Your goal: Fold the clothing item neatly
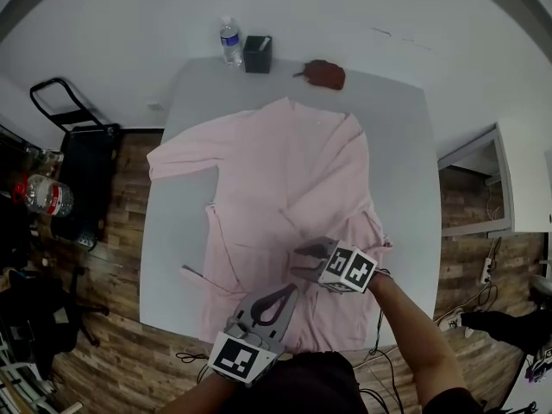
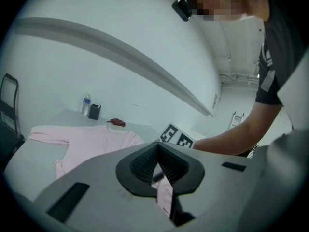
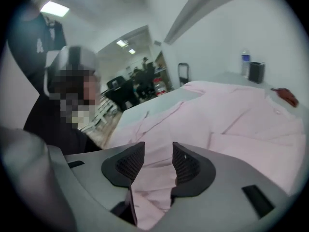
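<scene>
Pink garment (image 1: 285, 188) was spread out flat on the grey table (image 1: 172, 257), collar end toward the far edge, one sleeve stuck out to the left and the hem down at the near edge by me. Both of my claws were down at that hem end, close to each other.

The left claw (image 1: 291, 290) was pressed together, and in the left gripper view (image 2: 158, 151) I could see a thin strip of the pink cloth pinched right where the pads met, so it had hold of the fabric.

The right claw (image 1: 304, 264) sat just past it, over the lower right part of the garment. In the right gripper view (image 3: 158, 153) its pads stood spread with pink fabric showing in the gap, but neither pad was pressing on it.

Along the far edge of the table sat a water bottle (image 1: 230, 41), a black box (image 1: 257, 54) right beside it, and a dark red thing (image 1: 326, 74) near the collar.
</scene>
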A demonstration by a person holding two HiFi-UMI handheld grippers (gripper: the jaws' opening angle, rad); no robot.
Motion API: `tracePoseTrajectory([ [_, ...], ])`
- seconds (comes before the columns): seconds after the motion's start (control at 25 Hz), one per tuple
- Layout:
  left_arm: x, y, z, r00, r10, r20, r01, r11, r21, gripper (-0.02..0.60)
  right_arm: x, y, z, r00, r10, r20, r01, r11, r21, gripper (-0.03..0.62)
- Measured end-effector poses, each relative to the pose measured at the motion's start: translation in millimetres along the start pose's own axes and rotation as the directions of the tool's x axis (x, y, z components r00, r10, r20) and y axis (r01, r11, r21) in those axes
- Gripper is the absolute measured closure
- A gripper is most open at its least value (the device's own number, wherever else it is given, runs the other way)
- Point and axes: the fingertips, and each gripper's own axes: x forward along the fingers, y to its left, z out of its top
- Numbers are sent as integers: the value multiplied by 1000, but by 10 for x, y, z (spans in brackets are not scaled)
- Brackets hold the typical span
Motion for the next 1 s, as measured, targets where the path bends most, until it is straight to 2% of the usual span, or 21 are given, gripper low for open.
tracePoseTrajectory([
  [0.04,-5,19,-17,1000,8,-6,-8,1000,0,575,-1,-232,68,996,-81,31,79,995,59,413],
  [0.12,-10,43,-44,999,27,-20,-27,1000,1,575,108,-630,129,976,-216,22,211,967,139,413],
  [0.2,3,22,-36,999,30,-12,-30,1000,-1,575,307,-833,153,962,-273,-28,274,948,159,406],
  [0.36,8,43,-56,999,45,-25,-44,999,24,575,581,-1051,149,928,-341,-150,361,923,132,400],
  [0.4,6,52,-61,998,53,-24,-53,998,16,575,593,-1049,133,923,-344,-171,366,923,119,453],
  [0.44,6,59,-62,998,61,-20,-61,998,3,575,579,-1025,133,924,-342,-173,363,925,110,552],
  [0.52,2,82,-68,997,79,-18,-79,997,-9,575,502,-932,198,942,-317,-111,330,935,128,567],
  [0.6,-14,120,-73,994,107,-22,-107,994,-4,575,394,-823,372,958,-285,30,273,941,198,568],
  [0.68,-29,147,-64,991,133,-18,-133,991,4,575,305,-727,605,940,-273,203,211,936,282,568],
  [0.76,-30,165,-44,989,150,-11,-150,989,13,575,369,-619,760,919,-249,306,148,937,318,566],
  [0.84,-12,182,-17,986,167,-6,-167,986,18,575,653,-355,741,953,-136,272,62,963,264,548],
  [0.88,-2,188,-5,985,175,-5,-175,984,21,575,793,-178,698,971,-66,230,15,976,218,461],
  [0.92,7,196,3,983,183,-3,-183,983,24,575,870,-11,662,979,-10,201,-26,984,176,430],
  [1.0,28,227,11,979,202,-3,-202,979,27,575,800,171,654,972,38,232,-74,986,148,430],
])
